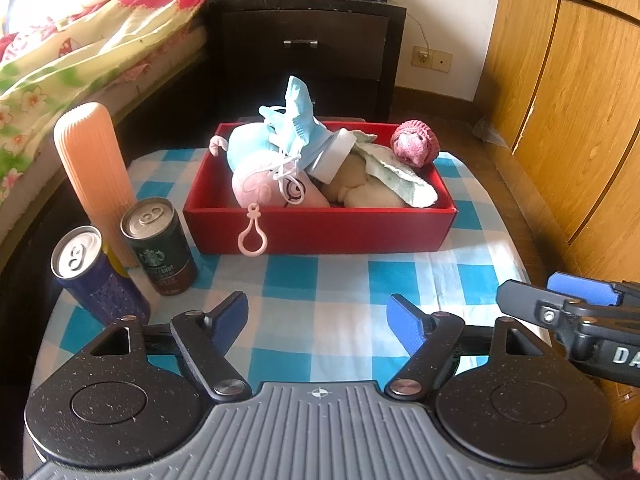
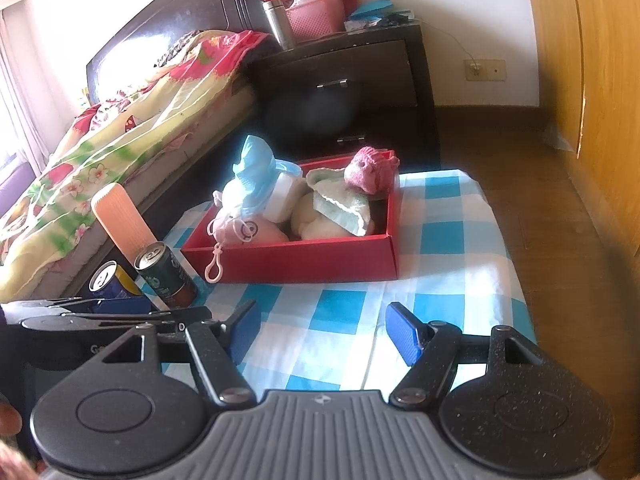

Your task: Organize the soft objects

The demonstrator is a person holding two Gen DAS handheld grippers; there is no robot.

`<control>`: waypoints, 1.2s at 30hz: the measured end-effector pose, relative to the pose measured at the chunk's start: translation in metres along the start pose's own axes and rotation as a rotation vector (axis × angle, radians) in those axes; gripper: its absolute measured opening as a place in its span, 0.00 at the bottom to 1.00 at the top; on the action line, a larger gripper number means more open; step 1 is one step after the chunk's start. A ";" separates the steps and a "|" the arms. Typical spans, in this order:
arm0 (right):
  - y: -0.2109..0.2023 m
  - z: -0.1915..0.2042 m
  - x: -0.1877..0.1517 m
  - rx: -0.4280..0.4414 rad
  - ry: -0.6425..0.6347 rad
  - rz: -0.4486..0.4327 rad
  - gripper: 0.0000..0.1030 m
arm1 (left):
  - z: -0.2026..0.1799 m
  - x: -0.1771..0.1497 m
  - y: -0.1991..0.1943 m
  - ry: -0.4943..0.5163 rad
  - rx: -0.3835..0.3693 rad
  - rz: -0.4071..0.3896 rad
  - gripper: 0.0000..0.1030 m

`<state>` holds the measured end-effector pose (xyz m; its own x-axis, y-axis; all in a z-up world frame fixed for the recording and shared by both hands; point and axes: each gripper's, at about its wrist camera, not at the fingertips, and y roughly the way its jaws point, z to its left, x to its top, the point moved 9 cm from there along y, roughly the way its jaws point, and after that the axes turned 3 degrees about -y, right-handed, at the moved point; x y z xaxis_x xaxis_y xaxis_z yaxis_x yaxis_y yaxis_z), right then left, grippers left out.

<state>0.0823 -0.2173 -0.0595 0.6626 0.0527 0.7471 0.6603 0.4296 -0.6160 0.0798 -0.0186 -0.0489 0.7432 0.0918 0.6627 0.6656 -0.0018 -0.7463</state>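
A red box [image 1: 320, 228] [image 2: 304, 260] stands on the blue-checked table. It holds a pink and blue plush [image 1: 260, 176] [image 2: 248, 228], a blue face mask [image 1: 296, 124] [image 2: 256, 176], a cream plush under a green cloth [image 1: 384, 176] [image 2: 340, 208] and a pink knitted toy [image 1: 416, 144] [image 2: 370, 170]. A pink clip [image 1: 252, 236] hangs over the box's front wall. My left gripper [image 1: 320, 320] is open and empty, well short of the box. My right gripper [image 2: 320, 332] is open and empty too; its side shows at the right of the left wrist view [image 1: 580, 304].
At the table's left stand two drink cans [image 1: 160, 244] [image 1: 92, 272] and a tall orange ribbed bottle [image 1: 96, 180]. A bed with a flowered quilt [image 1: 80, 40] lies left, a dark nightstand [image 1: 312, 48] behind the box, wooden wardrobe doors [image 1: 560, 120] right.
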 end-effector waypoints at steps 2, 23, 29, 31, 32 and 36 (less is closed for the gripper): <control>0.002 -0.002 -0.001 -0.017 0.000 0.001 0.46 | -0.001 -0.001 -0.001 -0.002 -0.007 0.002 0.74; 0.007 -0.005 0.001 -0.079 0.004 -0.039 0.46 | -0.008 -0.004 0.001 -0.032 -0.030 0.007 0.76; 0.004 -0.005 0.002 -0.096 -0.008 -0.053 0.46 | -0.009 -0.003 0.000 -0.034 -0.023 0.001 0.76; 0.006 -0.005 0.001 -0.092 -0.008 -0.045 0.46 | -0.008 -0.003 0.000 -0.037 -0.017 0.001 0.75; 0.006 -0.005 0.001 -0.091 -0.004 -0.044 0.46 | -0.008 -0.003 0.000 -0.037 -0.013 -0.002 0.75; 0.007 -0.005 0.000 -0.094 -0.007 -0.042 0.46 | -0.008 -0.002 -0.001 -0.035 -0.005 -0.009 0.74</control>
<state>0.0888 -0.2191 -0.0646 0.6311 0.0431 0.7745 0.7182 0.3447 -0.6044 0.0782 -0.0267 -0.0494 0.7343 0.1263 0.6670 0.6730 -0.0062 -0.7397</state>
